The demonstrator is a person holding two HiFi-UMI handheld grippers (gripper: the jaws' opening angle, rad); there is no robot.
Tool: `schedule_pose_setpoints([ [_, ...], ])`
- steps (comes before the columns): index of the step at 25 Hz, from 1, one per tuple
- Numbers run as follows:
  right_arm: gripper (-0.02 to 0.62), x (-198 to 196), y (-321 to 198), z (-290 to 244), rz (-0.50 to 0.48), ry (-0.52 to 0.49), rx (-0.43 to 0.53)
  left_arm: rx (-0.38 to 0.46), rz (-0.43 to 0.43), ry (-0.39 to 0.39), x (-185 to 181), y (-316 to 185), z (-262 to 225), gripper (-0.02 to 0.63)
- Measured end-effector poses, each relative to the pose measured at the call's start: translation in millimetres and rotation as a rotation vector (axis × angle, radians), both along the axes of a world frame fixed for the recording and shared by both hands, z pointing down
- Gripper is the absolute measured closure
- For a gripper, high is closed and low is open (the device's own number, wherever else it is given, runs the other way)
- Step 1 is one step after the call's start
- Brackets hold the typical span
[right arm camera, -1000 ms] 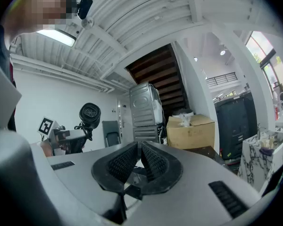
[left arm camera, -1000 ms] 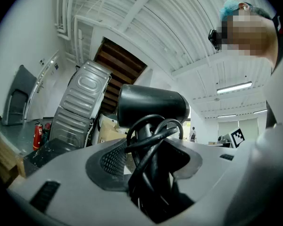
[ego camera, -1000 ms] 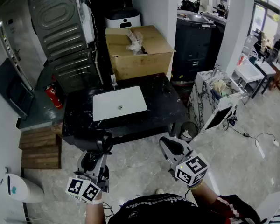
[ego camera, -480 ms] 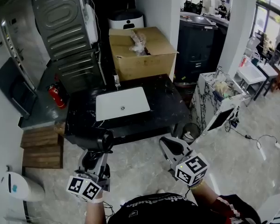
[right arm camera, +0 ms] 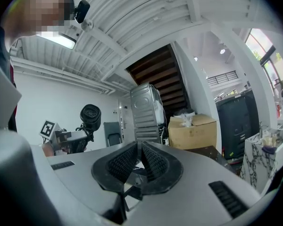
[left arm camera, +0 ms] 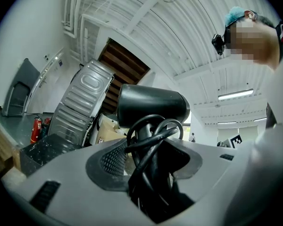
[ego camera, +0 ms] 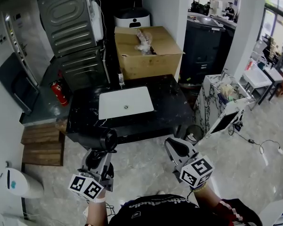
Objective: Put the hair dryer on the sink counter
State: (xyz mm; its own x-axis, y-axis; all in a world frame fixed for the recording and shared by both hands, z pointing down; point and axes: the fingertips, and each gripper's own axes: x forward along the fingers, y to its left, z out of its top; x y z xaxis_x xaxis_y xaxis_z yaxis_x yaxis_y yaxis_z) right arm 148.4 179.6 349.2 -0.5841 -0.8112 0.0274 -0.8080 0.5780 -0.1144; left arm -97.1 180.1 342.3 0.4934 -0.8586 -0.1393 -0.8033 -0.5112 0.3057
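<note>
Black sink counter (ego camera: 82,119) ahead, white basin inset. Hair dryer (ego camera: 106,139) not yet on it: L gripper (ego camera: 97,161) jaws clamp handle + wrapped cord. Prob. rigid, smooth, top-heavy; hold handle low. R gripper (ego camera: 175,149) pads together, empty.

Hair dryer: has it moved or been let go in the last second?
No. The hair dryer is still clamped in the left tongs, short of the sink counter. The right tongs stay shut and empty. Only the head view's framing drifted slightly.
</note>
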Motion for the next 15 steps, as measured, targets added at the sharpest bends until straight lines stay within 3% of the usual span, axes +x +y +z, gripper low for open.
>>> schedule_pose_setpoints([
  [7, 0.551, 22, -6, 5, 0.002, 0.0, -0.017, -0.012, 0.006, 0.01, 19, -8, -1, 0.374],
  [15, 0.552, 72, -16, 12, 0.035, -0.019, -0.017, -0.014, -0.014, -0.001, 53, -16, -2, 0.374],
])
